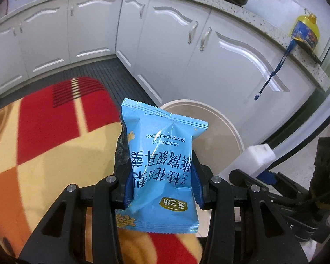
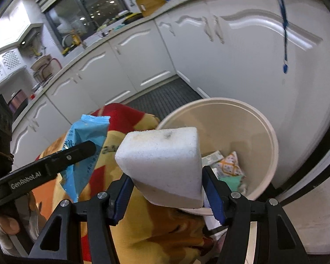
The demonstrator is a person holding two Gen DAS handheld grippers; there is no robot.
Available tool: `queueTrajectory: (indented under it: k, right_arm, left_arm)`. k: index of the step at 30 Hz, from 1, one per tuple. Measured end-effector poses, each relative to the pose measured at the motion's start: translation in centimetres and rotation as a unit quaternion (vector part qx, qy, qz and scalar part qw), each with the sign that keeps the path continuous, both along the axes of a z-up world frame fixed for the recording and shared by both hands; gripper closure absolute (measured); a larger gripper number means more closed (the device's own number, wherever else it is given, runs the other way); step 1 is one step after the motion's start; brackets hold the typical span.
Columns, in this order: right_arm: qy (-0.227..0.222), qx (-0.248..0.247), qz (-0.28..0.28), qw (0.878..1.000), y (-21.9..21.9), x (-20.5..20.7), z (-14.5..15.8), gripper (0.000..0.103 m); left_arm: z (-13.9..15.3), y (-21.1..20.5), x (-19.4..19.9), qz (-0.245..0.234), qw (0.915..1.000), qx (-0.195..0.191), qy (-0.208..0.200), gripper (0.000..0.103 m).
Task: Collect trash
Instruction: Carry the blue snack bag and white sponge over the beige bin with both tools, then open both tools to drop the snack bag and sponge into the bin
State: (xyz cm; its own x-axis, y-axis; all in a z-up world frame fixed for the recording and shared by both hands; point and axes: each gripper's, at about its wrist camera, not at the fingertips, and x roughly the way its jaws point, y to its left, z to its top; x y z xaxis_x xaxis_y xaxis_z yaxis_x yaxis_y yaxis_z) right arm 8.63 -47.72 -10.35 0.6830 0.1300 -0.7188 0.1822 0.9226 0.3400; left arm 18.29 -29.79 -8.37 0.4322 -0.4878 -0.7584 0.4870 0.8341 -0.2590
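My left gripper [image 1: 162, 180] is shut on a light blue snack packet [image 1: 162, 154] with upside-down print; a dark wrapper edge [image 1: 122, 147] shows behind it. The same blue packet [image 2: 85, 151] and the left gripper's finger [image 2: 77, 151] appear at the left of the right wrist view. My right gripper [image 2: 167, 187] is shut on a white foam block [image 2: 162, 165], held over the near rim of a cream waste bin [image 2: 272, 154]. The bin [image 1: 226, 127] lies just beyond the blue packet. Several crumpled wrappers [image 2: 228, 165] lie in its bottom.
A red, orange and yellow checked cloth [image 1: 44, 143] covers the surface to the left of the bin. White kitchen cabinets [image 1: 176, 55] stand behind, above a dark ribbed floor mat [image 1: 112, 72]. A blue lanyard [image 1: 277, 66] hangs from the counter near a yellow oil bottle [image 1: 305, 30].
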Motion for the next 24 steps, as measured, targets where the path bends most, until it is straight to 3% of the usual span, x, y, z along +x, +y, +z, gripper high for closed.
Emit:
queueTrajectory:
  k: [9,13,18,24]
  right_arm:
    - [0.030,0.010,-0.032,0.999,-3.8,0.6,-2.9,0.043]
    - [0.042,0.017,-0.040,0.998,-4.7,1.0,-4.2,0.043]
    - [0.061,0.015,-0.044,0.997,-5.1,1.5,-5.5,0.036]
    - [0.069,0.024,-0.050,0.996,-5.6,1.4,-6.4,0.030]
  left_arm:
    - [-2.4,-4.9,2.0,-0.028,0.9993,0.004,0.026,0.061]
    - [-3.8,-6.1,2.9,-0.028,0.9987,0.006,0.043,0.053]
    - [-4.8,-6.4,3.5,-0.024,0.9981,0.006,0.057,0.044]
    - [-4.9,-6.1,3.0,-0.027,0.9983,0.014,0.051,0.044]
